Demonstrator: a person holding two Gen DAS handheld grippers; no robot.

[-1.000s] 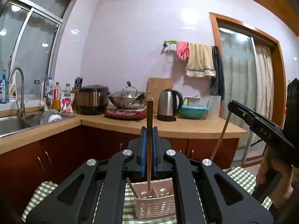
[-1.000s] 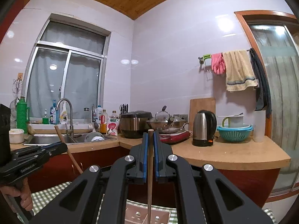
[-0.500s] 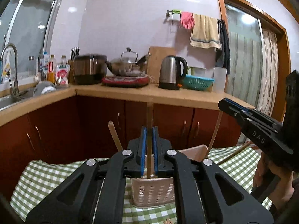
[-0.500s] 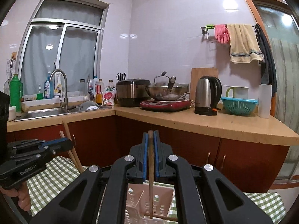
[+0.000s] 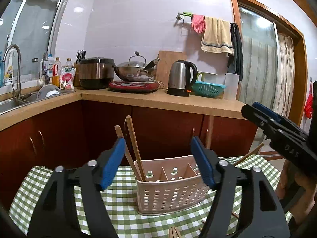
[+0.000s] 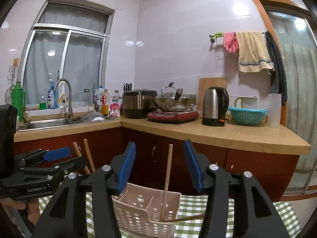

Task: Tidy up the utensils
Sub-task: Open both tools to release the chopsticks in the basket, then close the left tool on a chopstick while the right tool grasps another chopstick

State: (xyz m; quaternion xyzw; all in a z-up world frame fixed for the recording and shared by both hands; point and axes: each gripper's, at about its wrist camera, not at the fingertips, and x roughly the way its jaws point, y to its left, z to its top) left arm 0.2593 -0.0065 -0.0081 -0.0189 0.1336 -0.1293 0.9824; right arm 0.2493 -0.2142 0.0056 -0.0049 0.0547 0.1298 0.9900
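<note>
A pink perforated utensil basket (image 5: 170, 190) stands on the green checked tablecloth (image 5: 118, 204); it also shows in the right wrist view (image 6: 142, 214). Two wooden chopsticks (image 5: 134, 146) lean in its left compartment. One chopstick (image 6: 167, 180) stands in its right compartment, and another (image 6: 188, 218) lies across the rim there. My left gripper (image 5: 157, 162) is open and empty just above the basket. My right gripper (image 6: 159, 166) is open and empty, with the upright chopstick between its blue pads (image 6: 126, 166).
More chopsticks (image 5: 174, 234) lie on the cloth at the near edge. Behind the table run dark red cabinets (image 5: 164, 130) and a counter with a kettle (image 5: 181, 78), wok, rice cooker and sink (image 6: 49, 122). The right gripper's body (image 5: 281, 136) is close on the right.
Both grippers have opened and let go of their chopsticks, which now stand in the basket. Both views have tilted so that more of the basket shows.
</note>
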